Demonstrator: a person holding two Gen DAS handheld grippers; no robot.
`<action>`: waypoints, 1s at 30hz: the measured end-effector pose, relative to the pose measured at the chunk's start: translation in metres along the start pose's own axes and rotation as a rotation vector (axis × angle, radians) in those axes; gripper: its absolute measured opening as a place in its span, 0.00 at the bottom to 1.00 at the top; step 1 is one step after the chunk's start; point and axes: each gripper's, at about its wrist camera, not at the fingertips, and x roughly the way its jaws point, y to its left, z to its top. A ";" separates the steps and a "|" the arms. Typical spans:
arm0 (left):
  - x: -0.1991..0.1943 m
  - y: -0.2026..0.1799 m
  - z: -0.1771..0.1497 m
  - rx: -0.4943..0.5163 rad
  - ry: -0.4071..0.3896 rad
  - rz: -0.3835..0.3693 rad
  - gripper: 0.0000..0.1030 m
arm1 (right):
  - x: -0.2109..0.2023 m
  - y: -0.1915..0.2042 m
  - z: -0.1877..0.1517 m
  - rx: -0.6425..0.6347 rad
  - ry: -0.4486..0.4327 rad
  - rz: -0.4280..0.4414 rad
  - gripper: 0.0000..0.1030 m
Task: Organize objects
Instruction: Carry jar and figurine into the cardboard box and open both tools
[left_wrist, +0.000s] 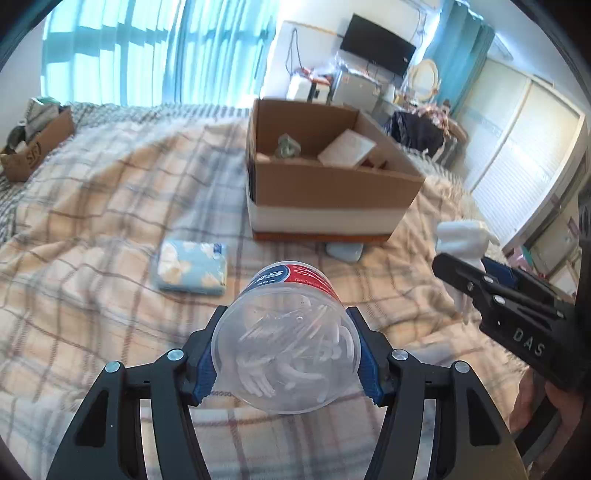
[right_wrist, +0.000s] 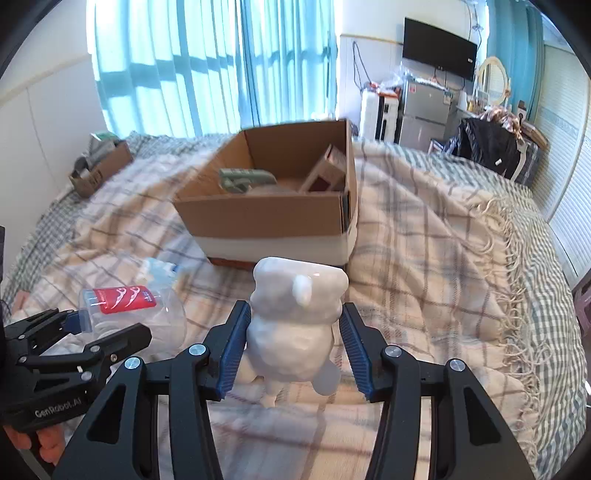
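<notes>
My left gripper (left_wrist: 286, 345) is shut on a clear plastic jar of floss picks (left_wrist: 286, 332) with a red and blue label, held above the plaid bed. The jar also shows in the right wrist view (right_wrist: 129, 314), with the left gripper (right_wrist: 99, 332) on it. My right gripper (right_wrist: 291, 339) is shut on a white animal figurine (right_wrist: 295, 321); it shows at the right of the left wrist view (left_wrist: 461, 243). An open cardboard box (left_wrist: 325, 184) stands ahead on the bed and holds a green item (right_wrist: 245, 179) and a flat white box (left_wrist: 347, 147).
A light blue tissue pack (left_wrist: 192, 267) lies on the blanket left of the jar. A pale blue object (left_wrist: 345, 251) lies at the box's front edge. A second small cardboard box (left_wrist: 35, 144) with clutter sits far left. Bed edge and wardrobe are at the right.
</notes>
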 end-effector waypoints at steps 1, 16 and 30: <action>-0.007 -0.001 0.002 -0.004 -0.015 0.001 0.61 | -0.006 0.001 0.001 -0.003 -0.009 0.002 0.48; -0.083 -0.019 0.074 0.020 -0.222 0.026 0.61 | -0.094 0.016 0.055 -0.072 -0.188 0.015 0.48; -0.045 -0.030 0.173 0.109 -0.272 0.059 0.61 | -0.066 0.016 0.154 -0.089 -0.242 0.019 0.48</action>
